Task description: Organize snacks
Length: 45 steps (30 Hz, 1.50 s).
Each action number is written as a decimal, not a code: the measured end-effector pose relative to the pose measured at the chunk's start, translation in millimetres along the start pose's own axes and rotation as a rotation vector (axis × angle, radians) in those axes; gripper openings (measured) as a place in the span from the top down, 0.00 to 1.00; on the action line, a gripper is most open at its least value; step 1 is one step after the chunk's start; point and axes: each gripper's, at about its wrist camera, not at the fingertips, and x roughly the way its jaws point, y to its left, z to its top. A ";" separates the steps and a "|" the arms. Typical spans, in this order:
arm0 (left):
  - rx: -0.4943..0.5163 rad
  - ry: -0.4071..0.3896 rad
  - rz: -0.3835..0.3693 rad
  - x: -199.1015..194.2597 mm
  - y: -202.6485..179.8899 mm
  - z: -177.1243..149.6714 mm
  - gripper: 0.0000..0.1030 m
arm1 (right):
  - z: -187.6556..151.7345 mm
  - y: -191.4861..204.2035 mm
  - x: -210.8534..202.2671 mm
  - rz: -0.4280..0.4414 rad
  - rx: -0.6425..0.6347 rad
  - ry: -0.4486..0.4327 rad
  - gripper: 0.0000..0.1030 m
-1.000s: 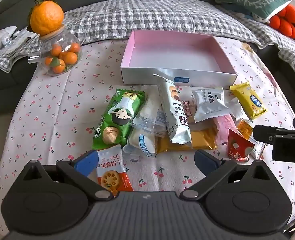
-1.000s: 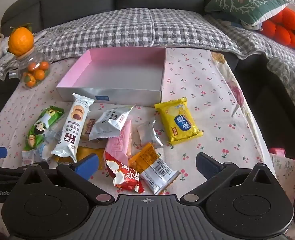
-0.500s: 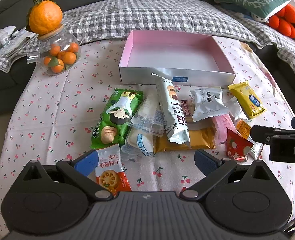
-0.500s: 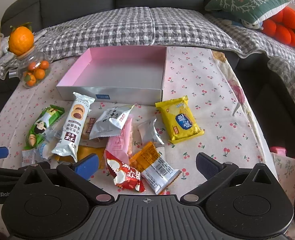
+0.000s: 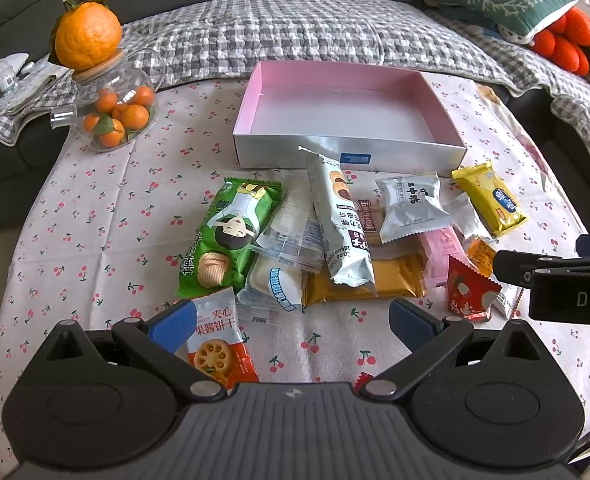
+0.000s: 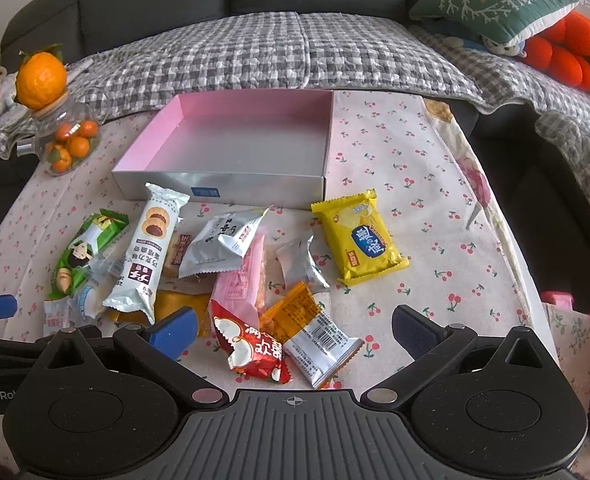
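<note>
A pink-lined box (image 5: pixel 347 116) (image 6: pixel 239 140) stands empty at the back of the table. Several snack packets lie in front of it: a green packet (image 5: pixel 227 236), a tall white biscuit packet (image 5: pixel 341 220) (image 6: pixel 149 248), a grey packet (image 5: pixel 411 206) (image 6: pixel 225 246), a yellow packet (image 5: pixel 489 200) (image 6: pixel 361 238), a red packet (image 5: pixel 469 294) (image 6: pixel 251 350) and an orange-and-white biscuit packet (image 5: pixel 217 340). My left gripper (image 5: pixel 293 322) is open above the near packets. My right gripper (image 6: pixel 293 330) is open above the red packet.
A glass jar of small oranges (image 5: pixel 111 114) with a big orange (image 5: pixel 87 36) on top stands at the back left. A sofa with a checked blanket (image 5: pixel 295 40) and a green cushion (image 6: pixel 491 4) lies behind the cherry-print tablecloth (image 5: pixel 95 220).
Both grippers have drawn back and up a little, so the packets sit slightly farther off. Nothing was taken hold of.
</note>
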 end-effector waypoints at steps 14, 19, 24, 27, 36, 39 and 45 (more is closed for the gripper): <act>0.004 -0.003 -0.005 -1.2 -0.8 -0.1 0.00 | -0.3 0.6 0.8 -0.001 -0.001 0.001 0.00; 0.004 -0.004 -0.005 -1.2 -1.1 -0.2 0.00 | -0.8 0.8 1.2 -0.002 -0.001 0.002 0.00; -0.001 -0.007 -0.005 -2.1 -0.1 0.1 0.00 | -1.1 1.1 2.1 -0.004 0.002 0.006 0.00; -0.002 -0.007 -0.005 -1.8 2.2 -0.6 0.00 | -0.8 1.2 2.5 -0.004 0.001 0.007 0.00; -0.003 -0.007 -0.005 -1.9 2.8 -0.9 0.00 | -1.0 1.1 3.4 -0.003 0.001 0.011 0.00; -0.002 -0.007 -0.004 -2.1 2.7 -1.0 0.00 | -1.3 1.4 3.7 -0.002 -0.001 0.012 0.00; -0.002 -0.008 -0.004 -2.0 2.8 -1.1 0.00 | -1.4 1.7 3.6 -0.003 -0.003 0.013 0.00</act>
